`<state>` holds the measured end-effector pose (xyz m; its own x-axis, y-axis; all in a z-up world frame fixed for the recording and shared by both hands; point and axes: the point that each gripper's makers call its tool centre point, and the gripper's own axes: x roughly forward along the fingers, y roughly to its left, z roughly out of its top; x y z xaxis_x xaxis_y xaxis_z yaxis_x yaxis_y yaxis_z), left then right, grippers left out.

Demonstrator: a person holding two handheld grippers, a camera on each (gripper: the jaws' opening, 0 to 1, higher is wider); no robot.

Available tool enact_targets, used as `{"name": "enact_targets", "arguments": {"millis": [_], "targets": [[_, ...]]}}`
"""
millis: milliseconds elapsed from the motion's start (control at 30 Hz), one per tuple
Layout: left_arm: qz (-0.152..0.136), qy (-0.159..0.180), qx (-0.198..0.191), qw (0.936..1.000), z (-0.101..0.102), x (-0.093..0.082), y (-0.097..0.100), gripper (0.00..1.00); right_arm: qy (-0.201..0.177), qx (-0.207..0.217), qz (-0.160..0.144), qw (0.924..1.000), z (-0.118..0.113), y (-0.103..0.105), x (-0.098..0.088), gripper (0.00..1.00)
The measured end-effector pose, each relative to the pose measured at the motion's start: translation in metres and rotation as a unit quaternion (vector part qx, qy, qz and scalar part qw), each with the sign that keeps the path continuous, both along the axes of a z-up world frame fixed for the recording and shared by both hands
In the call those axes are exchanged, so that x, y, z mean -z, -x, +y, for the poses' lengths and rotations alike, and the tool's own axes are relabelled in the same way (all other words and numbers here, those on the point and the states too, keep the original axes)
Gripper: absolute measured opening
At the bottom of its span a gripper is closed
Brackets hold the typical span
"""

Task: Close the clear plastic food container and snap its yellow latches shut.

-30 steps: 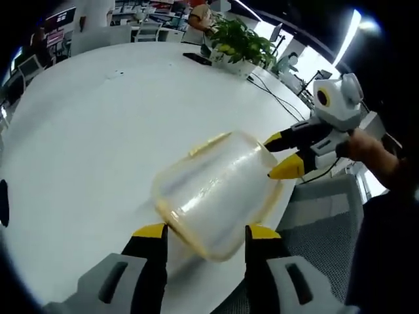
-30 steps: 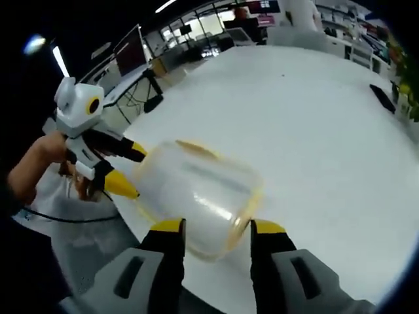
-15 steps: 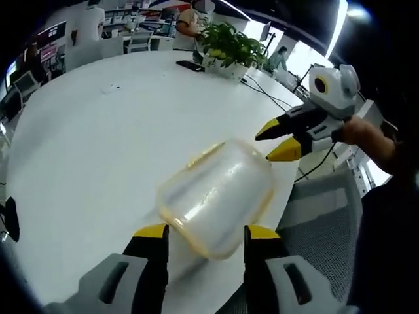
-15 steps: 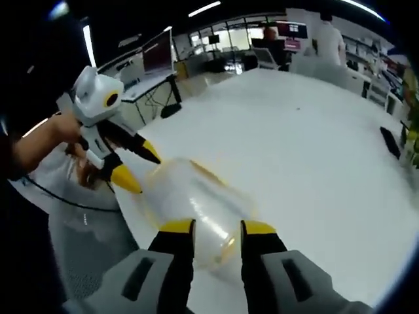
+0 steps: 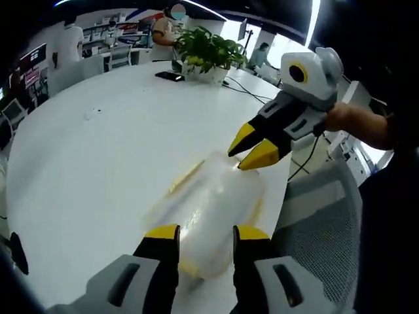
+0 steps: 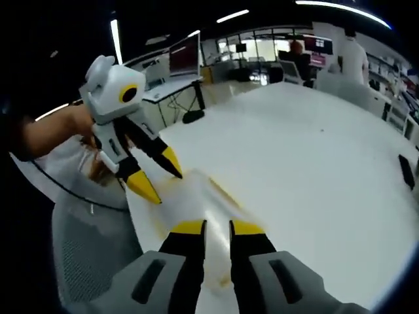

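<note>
The clear container point(image 5: 213, 209) lies at the desk point(image 5: 85, 163) edge, both tools, left point(image 5: 204, 230) and right point(image 6: 216, 226), narrowly parted over it, grip unclear.

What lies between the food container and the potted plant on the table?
In the left gripper view, only bare white table lies between the container and the potted plant.
</note>
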<state>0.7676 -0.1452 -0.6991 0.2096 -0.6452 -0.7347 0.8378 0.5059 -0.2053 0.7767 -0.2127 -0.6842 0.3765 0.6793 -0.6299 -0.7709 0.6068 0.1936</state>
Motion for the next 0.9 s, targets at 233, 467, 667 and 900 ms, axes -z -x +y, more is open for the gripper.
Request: {"name": "enact_targets", "arguments": {"millis": [233,467,667,900], "targets": [[-0.024,0.012,0.049,0.9984,-0.018,-0.001,0.005,0.22,-0.002,-0.046,-0.011,0.9989,0.012,-0.002,0.002,0.09],[-0.042,0.003,0.085,0.9955,-0.027,0.004,0.006,0.20,0.012,-0.091,-0.022,0.9955,0.023,-0.006,0.007,0.08],[-0.043,-0.002,0.095,0.9945,-0.028,0.007,0.006,0.20,0.023,-0.113,-0.026,0.9931,0.030,-0.006,0.012,0.08],[-0.044,0.000,0.106,0.9933,-0.032,0.007,0.008,0.19,0.039,-0.132,-0.033,0.9899,0.035,-0.010,0.017,0.10]]}}
